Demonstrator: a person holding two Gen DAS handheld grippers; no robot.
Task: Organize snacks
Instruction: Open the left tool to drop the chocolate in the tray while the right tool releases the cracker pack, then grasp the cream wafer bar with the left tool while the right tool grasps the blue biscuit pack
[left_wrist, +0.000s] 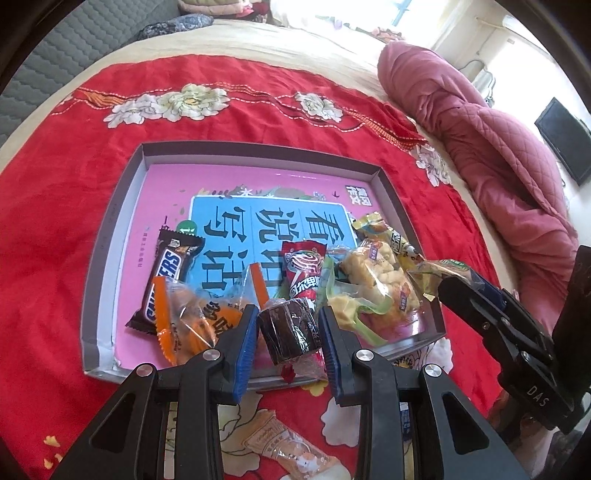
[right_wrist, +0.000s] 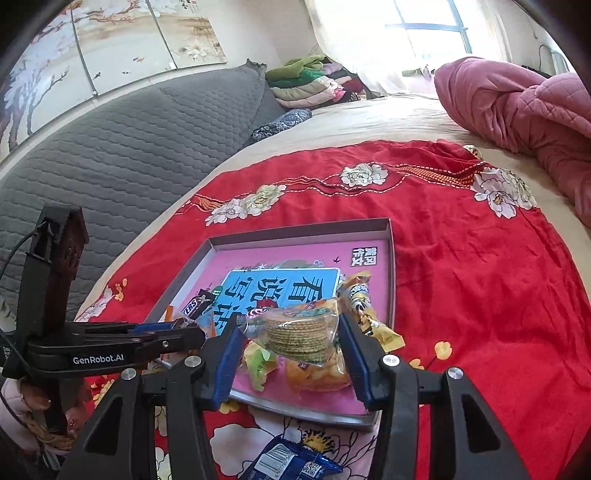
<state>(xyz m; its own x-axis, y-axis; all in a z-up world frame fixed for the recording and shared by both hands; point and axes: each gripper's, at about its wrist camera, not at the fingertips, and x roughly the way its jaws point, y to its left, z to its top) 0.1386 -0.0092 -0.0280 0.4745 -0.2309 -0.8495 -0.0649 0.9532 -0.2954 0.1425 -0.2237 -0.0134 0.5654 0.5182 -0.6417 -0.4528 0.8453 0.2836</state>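
L gripper fingers clamp a dark wrapped cake roll over the tray on the bed's red cloth; R gripper fingers grip a cracker pack above tray's near edge.

Glossy plastic snack wrappers, matt cardboard tray, soft red cloth
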